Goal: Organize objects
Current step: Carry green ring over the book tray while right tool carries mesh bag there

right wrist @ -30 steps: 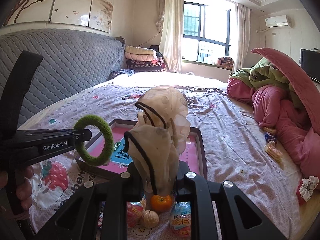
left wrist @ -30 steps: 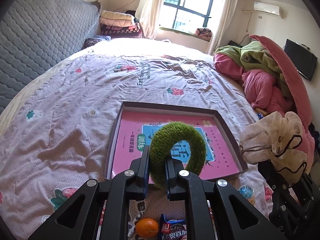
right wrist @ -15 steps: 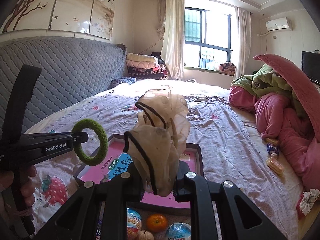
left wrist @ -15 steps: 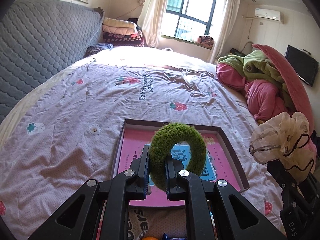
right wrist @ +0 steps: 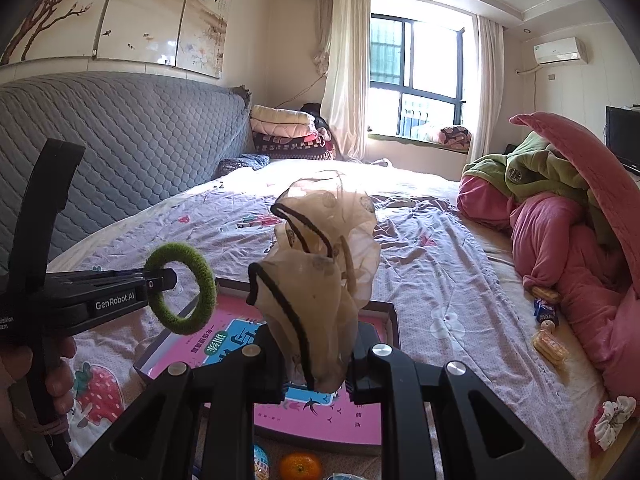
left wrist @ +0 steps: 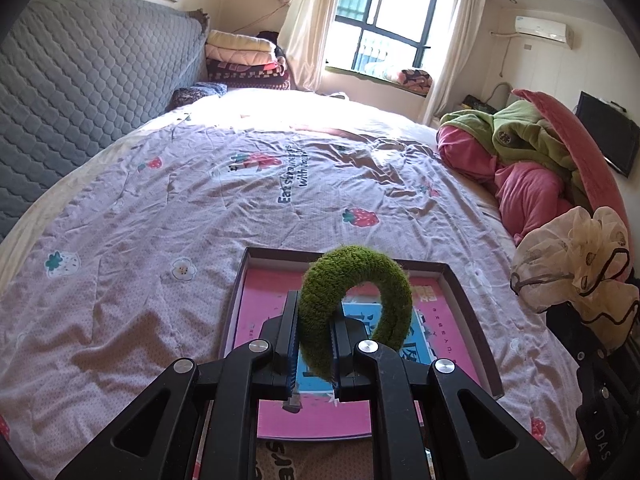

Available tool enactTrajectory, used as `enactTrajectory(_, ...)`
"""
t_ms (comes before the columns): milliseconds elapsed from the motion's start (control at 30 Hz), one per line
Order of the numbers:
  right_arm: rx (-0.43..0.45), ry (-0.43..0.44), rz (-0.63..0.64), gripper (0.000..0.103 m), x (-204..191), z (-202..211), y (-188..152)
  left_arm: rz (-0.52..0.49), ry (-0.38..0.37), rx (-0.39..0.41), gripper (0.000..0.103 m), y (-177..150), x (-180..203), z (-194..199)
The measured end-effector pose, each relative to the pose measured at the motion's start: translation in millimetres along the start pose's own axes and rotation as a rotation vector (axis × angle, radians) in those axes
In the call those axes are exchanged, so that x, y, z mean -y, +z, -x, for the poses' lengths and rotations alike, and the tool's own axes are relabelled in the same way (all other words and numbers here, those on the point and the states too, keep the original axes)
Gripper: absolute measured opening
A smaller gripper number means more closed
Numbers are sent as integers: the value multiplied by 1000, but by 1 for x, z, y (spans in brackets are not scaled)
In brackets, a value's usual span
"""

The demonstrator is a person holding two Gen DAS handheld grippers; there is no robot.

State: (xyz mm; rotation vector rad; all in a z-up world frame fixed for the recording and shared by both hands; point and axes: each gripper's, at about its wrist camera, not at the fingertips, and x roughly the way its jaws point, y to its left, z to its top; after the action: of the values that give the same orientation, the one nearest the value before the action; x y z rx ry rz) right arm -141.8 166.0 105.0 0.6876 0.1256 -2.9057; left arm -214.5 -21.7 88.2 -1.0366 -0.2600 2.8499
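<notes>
My left gripper (left wrist: 314,336) is shut on a fuzzy green ring scrunchie (left wrist: 356,304) and holds it in the air above the near part of a shallow dark-rimmed box (left wrist: 460,292) with a pink printed bottom. My right gripper (right wrist: 316,354) is shut on a beige gauzy scrunchie with black trim (right wrist: 320,276), also held over the box (right wrist: 390,316). The left gripper and its green scrunchie (right wrist: 180,288) show at the left of the right wrist view. The beige scrunchie (left wrist: 576,268) shows at the right edge of the left wrist view.
The box lies on a lilac strawberry-print bedsheet (left wrist: 160,220). An orange (right wrist: 300,466) and wrapped snacks lie near the box's front edge. Pink and green bedding (right wrist: 560,220) is piled at the right, with snack packets (right wrist: 546,320) and a floral scrunchie (right wrist: 612,420) beside it. A grey quilted headboard (left wrist: 80,80) stands left.
Both grippers have risen and moved forward over the box with their scrunchies still held. The orange and snacks have dropped out of the left wrist view.
</notes>
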Motion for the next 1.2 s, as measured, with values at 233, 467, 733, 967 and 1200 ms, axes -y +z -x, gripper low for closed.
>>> enactTrajectory(233, -23, 26, -5, 21, 5, -16, 4, 10, 13, -11, 12, 3, -3, -13)
enactTrajectory(467, -109, 10, -15, 21, 12, -40, -14, -5, 28, -42, 12, -5, -1, -24)
enactTrajectory(733, -159, 11, -35, 21, 17, -53, -29, 8, 27, -110, 12, -19, -8, -36)
enactTrajectory(967, -195, 2, -30, 21, 14, -62, -36, 20, 37, -147, 12, -28, -13, -47)
enactTrajectory(1200, -228, 11, -35, 21, 12, -72, -41, 31, 48, -170, 12, -32, -18, -55)
